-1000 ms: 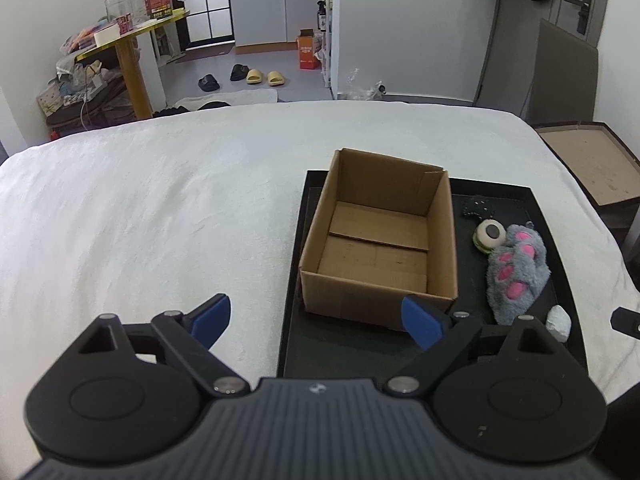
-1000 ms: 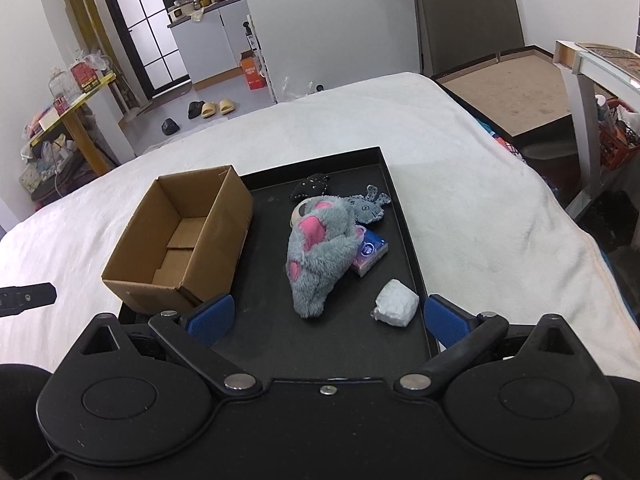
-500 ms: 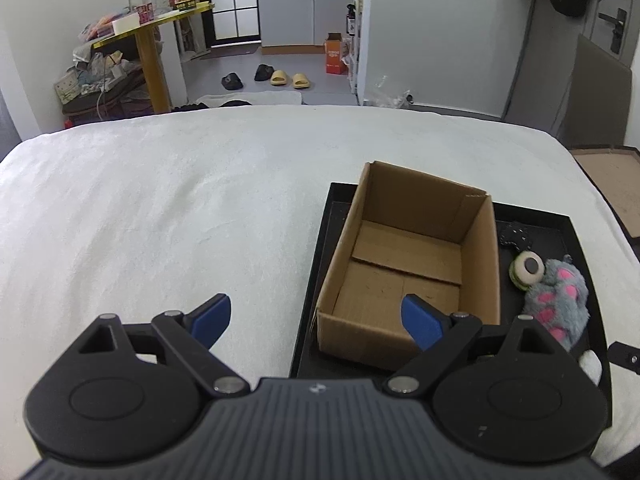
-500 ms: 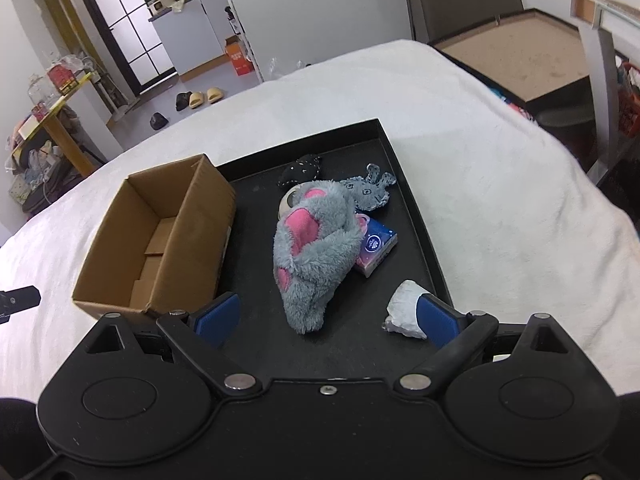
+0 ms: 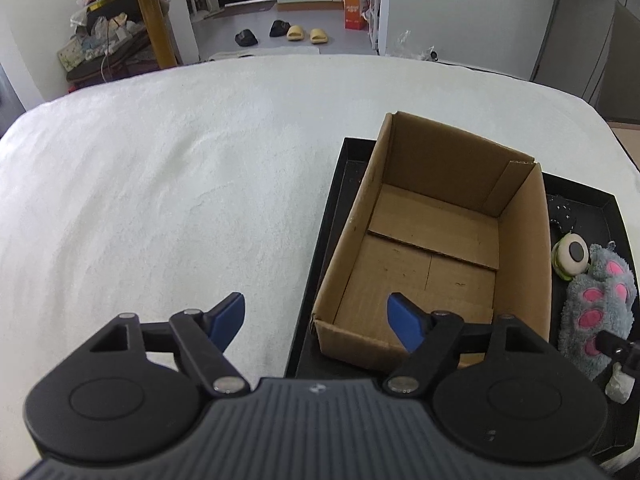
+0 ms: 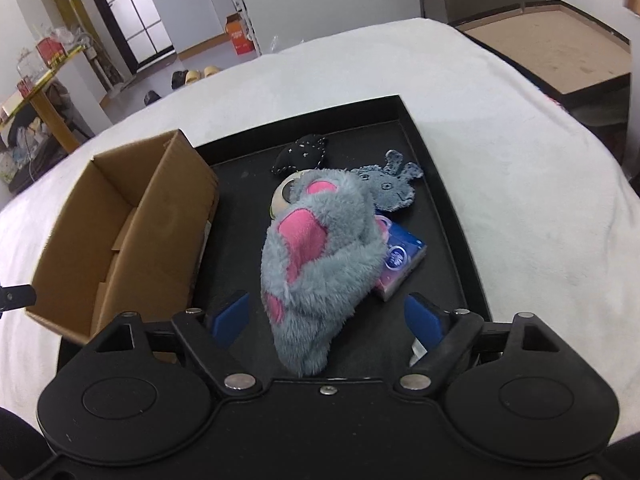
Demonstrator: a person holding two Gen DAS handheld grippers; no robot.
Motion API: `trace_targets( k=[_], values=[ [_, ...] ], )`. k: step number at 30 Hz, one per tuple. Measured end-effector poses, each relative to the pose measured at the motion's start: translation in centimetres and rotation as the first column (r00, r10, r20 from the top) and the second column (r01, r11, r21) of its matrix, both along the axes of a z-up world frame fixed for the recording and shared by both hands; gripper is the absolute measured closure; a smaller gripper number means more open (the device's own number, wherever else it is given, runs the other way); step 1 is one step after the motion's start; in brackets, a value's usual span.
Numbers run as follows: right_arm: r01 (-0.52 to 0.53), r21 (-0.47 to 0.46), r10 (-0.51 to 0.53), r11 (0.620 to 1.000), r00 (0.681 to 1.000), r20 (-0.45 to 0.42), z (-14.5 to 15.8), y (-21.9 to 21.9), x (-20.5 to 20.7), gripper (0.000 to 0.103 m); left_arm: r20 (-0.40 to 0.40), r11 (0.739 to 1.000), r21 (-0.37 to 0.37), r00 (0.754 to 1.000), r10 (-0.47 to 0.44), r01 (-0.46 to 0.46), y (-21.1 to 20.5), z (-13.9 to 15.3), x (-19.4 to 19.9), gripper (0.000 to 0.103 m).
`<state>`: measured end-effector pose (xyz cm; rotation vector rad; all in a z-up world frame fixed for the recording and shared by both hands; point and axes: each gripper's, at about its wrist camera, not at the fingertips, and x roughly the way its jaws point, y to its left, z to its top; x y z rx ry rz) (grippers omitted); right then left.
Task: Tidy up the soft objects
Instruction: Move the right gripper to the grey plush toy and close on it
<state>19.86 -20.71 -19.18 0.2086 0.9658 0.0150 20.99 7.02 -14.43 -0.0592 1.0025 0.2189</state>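
At frame left of the right wrist view, an empty cardboard box (image 6: 120,236) is sitting on a black tray (image 6: 448,208) on the bed. At centre, the right tongs (image 6: 328,316) are closing around a grey plush paw (image 6: 320,256), pads not yet touching; light and squashy, it likely grips best mid-body. The left tongs (image 5: 316,316) are narrowing over the box's near left corner, holding nothing.

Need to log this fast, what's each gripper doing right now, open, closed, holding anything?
Left gripper: closing, holding nothing, its jaws astride the cardboard box corner.
Right gripper: closing around the grey plush paw, pads not yet touching.
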Motion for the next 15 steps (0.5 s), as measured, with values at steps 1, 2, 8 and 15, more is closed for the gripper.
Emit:
trace_targets(
  k=[1,2,8,15],
  values=[
    [-0.01,-0.002,0.01,1.0,1.0,-0.01,-0.4,0.3,0.4,0.021,-0.01,1.0,-0.001,1.0,0.007,-0.007,0.1,-0.2,0.2,0.034],
    [-0.02,-0.004,0.02,1.0,1.0,-0.018,-0.7,0.6,0.6,0.021,-0.022,1.0,-0.001,1.0,0.011,-0.011,0.0,-0.5,0.4,0.04],
    [-0.033,-0.024,0.033,0.999,0.999,-0.027,-2.0,1.1,1.5,0.05,-0.042,0.999,-0.034,0.999,0.001,-0.003,0.0,-0.9,0.7,0.08],
    [-0.039,-0.027,0.039,0.999,0.999,0.01,-0.3,0.8,-0.1,0.064,-0.029,0.999,-0.044,0.999,-0.02,0.018,-0.6,-0.1,-0.4,0.095]
  ],
)
